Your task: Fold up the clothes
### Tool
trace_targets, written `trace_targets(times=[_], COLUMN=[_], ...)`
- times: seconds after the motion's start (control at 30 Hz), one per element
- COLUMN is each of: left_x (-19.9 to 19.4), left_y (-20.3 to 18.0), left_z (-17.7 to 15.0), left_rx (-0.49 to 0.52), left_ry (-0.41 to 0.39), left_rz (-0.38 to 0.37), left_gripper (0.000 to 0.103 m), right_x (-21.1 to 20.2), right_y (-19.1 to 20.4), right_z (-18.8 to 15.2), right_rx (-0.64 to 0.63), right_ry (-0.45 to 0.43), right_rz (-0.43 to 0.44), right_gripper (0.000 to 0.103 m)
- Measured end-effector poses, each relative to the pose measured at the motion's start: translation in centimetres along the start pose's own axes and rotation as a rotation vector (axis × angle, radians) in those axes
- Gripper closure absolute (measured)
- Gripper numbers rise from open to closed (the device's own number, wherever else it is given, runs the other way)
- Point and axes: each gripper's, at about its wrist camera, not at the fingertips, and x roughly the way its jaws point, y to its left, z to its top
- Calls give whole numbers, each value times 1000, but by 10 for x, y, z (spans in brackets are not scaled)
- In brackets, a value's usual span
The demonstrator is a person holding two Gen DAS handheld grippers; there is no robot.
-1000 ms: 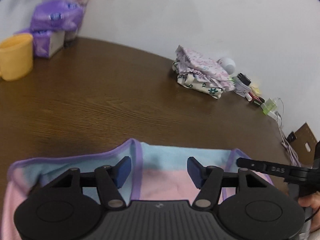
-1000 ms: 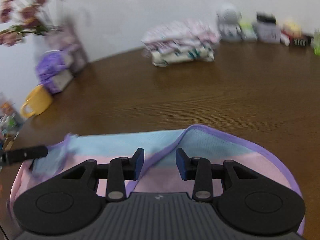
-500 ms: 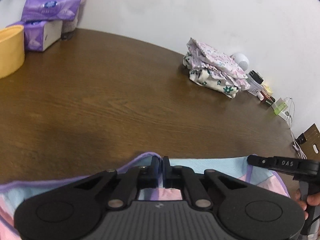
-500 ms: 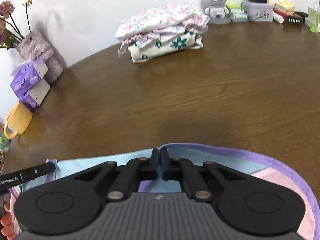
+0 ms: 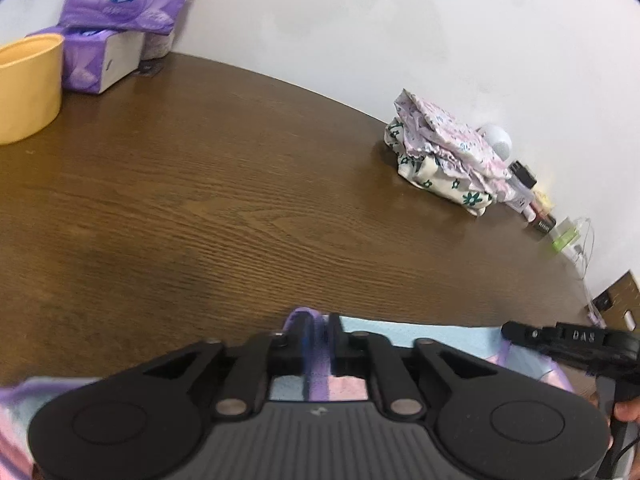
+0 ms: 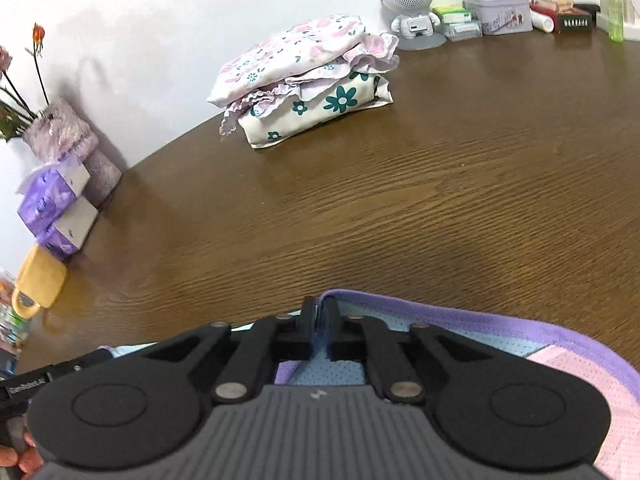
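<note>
Jaws of two grippers easing apart, each pinching one garment's hem, two folded clothes stacked.

On my counter, brown wood grain, against a white wall. Far left: yellow mug; just beside it two purple tissue packs, one stacked on the other; behind them a fuzzy lilac vase with flower stems. Back right, along the wall: white robot-shaped speaker, lilac tin, small boxes, green bottle.
</note>
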Motion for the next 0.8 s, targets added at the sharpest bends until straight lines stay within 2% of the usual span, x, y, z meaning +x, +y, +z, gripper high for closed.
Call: trace_targets(times=[0.03, 0.07, 0.1, 0.17, 0.33, 0.5, 0.73, 0.8], left_x=[-9, -19, -31, -56, -112, -140, -138, -136], left_y=[-2, -4, -8, -17, -31, -26, -28, -31], left_z=[-1, -3, -7, -20, -81, -134, -168, -173], left_rx=[8, 24, 47, 109, 238, 210, 189, 200], left_ry=[-13, -32, -43, -44, 24, 89, 153, 159], left_rz=[-3, -7, -11, -32, -156, -229, -252, -243], left_gripper=[67, 53, 50, 47, 45, 46, 49, 54], right_x=[-4, -12, -21, -45, -105, -140, -151, -155], right_y=[-1, 0, 3, 9, 11, 1, -12, -14], right_z=[0, -1, -3, -14, -69, -127, -162, -166], right_rx=[7, -2, -26, -102, -299, -365, -380, -377], right_ry=[4, -3, -11, -17, 26, 85, 92, 87], right_rz=[10, 24, 35, 59, 152, 175, 125, 122], right_gripper=[81, 74, 69, 69, 69, 69, 71, 71])
